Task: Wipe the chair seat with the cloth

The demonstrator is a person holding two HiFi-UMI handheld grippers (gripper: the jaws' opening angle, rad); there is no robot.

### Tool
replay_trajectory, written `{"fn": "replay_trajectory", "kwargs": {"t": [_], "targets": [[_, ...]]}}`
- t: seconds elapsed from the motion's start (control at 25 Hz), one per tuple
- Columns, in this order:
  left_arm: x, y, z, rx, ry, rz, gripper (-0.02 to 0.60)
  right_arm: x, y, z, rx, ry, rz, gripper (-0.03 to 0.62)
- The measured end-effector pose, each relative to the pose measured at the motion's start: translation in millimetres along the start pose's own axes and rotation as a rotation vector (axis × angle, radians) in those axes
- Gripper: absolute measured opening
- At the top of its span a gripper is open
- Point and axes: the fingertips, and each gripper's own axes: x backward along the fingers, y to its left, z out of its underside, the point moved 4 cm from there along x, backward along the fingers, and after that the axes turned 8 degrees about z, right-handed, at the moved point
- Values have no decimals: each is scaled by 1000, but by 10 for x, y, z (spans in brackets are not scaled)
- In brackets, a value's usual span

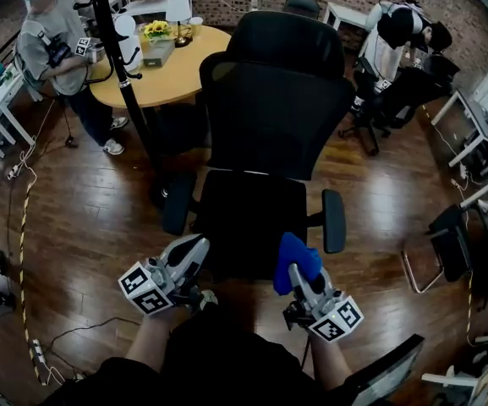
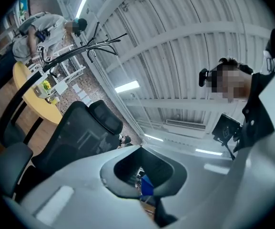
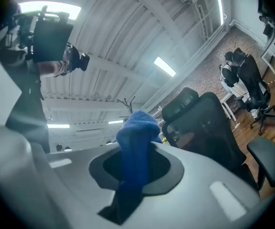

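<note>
A black mesh office chair faces me, its black seat just ahead of both grippers. My right gripper is shut on a blue cloth, held above the seat's front right corner. In the right gripper view the blue cloth stands bunched up between the jaws, with the chair back to its right. My left gripper hovers over the seat's front left edge with jaws together and nothing in them. In the left gripper view the chair back is at the left.
A round wooden table with flowers stands behind the chair, beside a black coat stand. A person stands at the far left. Another office chair is at the back right. Desks line the right side; cables lie on the wooden floor.
</note>
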Motion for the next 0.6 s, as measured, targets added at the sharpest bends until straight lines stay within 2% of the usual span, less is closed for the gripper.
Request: {"fn": "replay_trajectory", "kwargs": {"t": [0.16, 0.4, 0.48, 0.6], "targets": [[-114, 531, -152, 43, 27, 17, -6, -531, -153, 17, 54, 31, 60, 58], [-149, 1093, -128, 105, 27, -39, -6, -1074, -627, 269, 54, 129, 140, 58], [-147, 1255, -29, 123, 29, -79, -6, -1311, -936, 479, 47, 182, 141, 58], [-56, 1451, 188, 141, 32, -149, -6, -1761, -1485, 1016, 44, 290, 112, 58]]}}
